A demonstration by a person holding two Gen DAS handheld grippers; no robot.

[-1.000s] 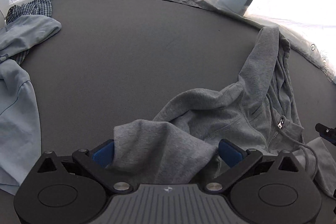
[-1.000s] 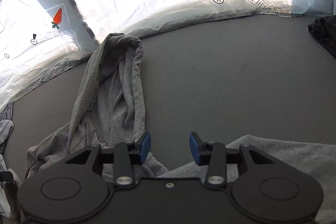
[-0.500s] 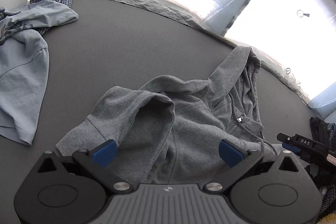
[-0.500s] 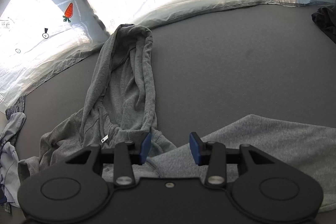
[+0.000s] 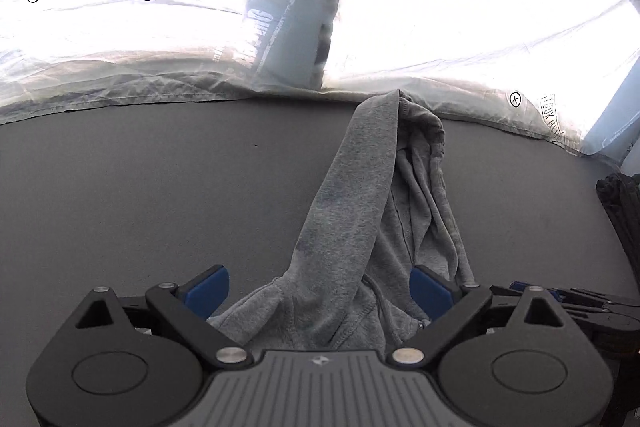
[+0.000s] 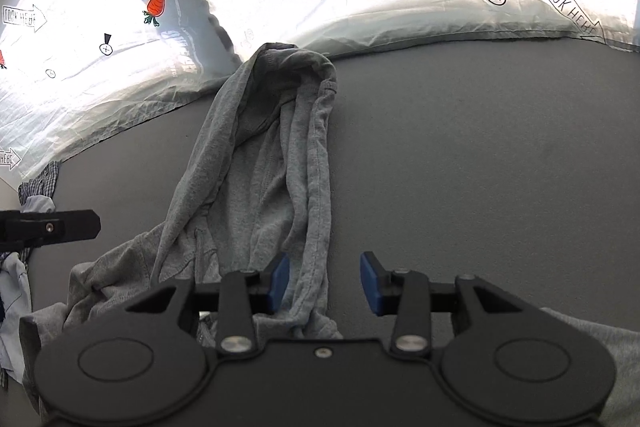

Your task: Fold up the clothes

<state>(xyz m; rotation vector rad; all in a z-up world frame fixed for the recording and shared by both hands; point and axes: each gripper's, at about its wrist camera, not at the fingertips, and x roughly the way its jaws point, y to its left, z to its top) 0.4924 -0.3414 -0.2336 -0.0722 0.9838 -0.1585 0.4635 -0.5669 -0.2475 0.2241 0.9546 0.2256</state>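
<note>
Left wrist view: grey hoodie [image 5: 360, 211] lies bunched on the dark table [image 5: 160, 195], hood toward the backdrop.
Left gripper [image 5: 318, 287]: jaws spread wide over the fabric, gripping nothing.
Right gripper [image 6: 324, 281]: jaws apart, hood edge between them, ungripped.
Progress: no fold visible; spreading and folding remain.
Hidden: sleeves and hem, cut off below.

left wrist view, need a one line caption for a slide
Open left claw over a crumpled grey hoodie on a dark grey table.
</note>
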